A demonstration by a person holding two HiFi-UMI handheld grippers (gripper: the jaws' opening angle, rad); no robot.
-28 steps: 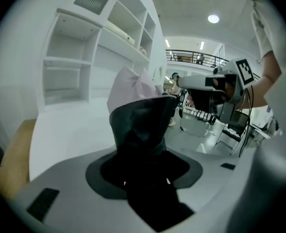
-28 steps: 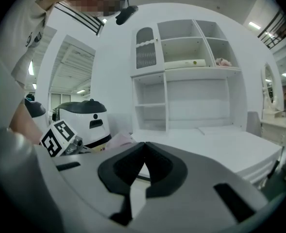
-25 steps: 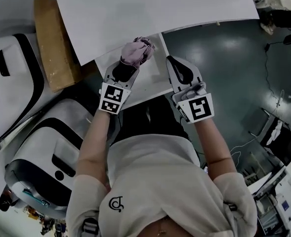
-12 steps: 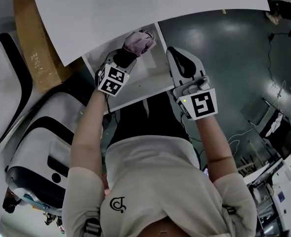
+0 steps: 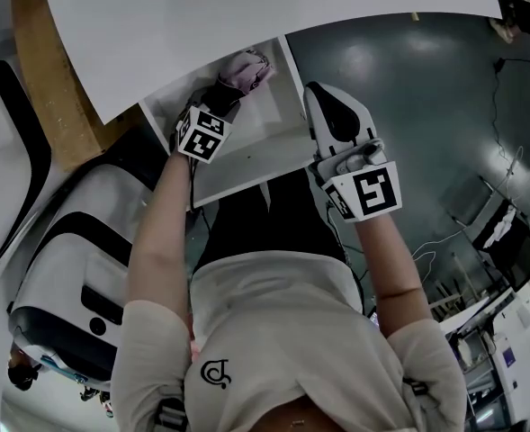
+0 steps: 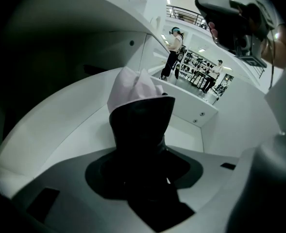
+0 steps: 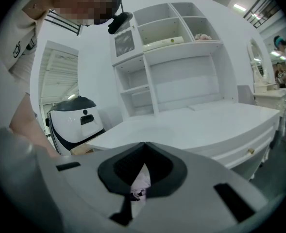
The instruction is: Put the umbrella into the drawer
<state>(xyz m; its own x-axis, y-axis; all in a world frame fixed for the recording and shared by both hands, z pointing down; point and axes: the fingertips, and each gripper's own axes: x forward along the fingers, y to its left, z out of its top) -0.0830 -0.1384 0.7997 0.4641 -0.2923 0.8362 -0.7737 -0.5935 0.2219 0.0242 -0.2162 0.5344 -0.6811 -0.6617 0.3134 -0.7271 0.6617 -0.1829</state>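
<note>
We list, from the left: one brown board (image 5: 53, 88) lying beside the white worktop (image 5: 247, 16); one white-and-black rounded machine (image 5: 67, 268) standing on the floor below the board. Next we record the left gripper (image 5: 221, 93), reaching steeply down into the open drawer (image 5: 247, 174), its jaws clamped on the dark lower part of the umbrella (image 5: 247, 68). The umbrella is folded, pale pink above the dark part, and sits within the drawer's outline near its far right corner, close under the worktop edge. We cannot tell whether it touches the drawer bottom. In the left gripper view we note the white drawer walls around the umbrella and, far behind, two people (image 6: 174, 50) standing in a bright hall. To the right we enter the right gripper (image 5: 323, 106), held just beside the drawer's right edge and outside it, jaws pressed together at the tips with nothing pinched; a scrap of the pink umbrella shows through the gap below the tips in its own view. That view also gives a white shelving unit (image 7: 181, 57) rising at the back of the worktop. Rightmost we list the dark grey floor (image 5: 426, 106).
</note>
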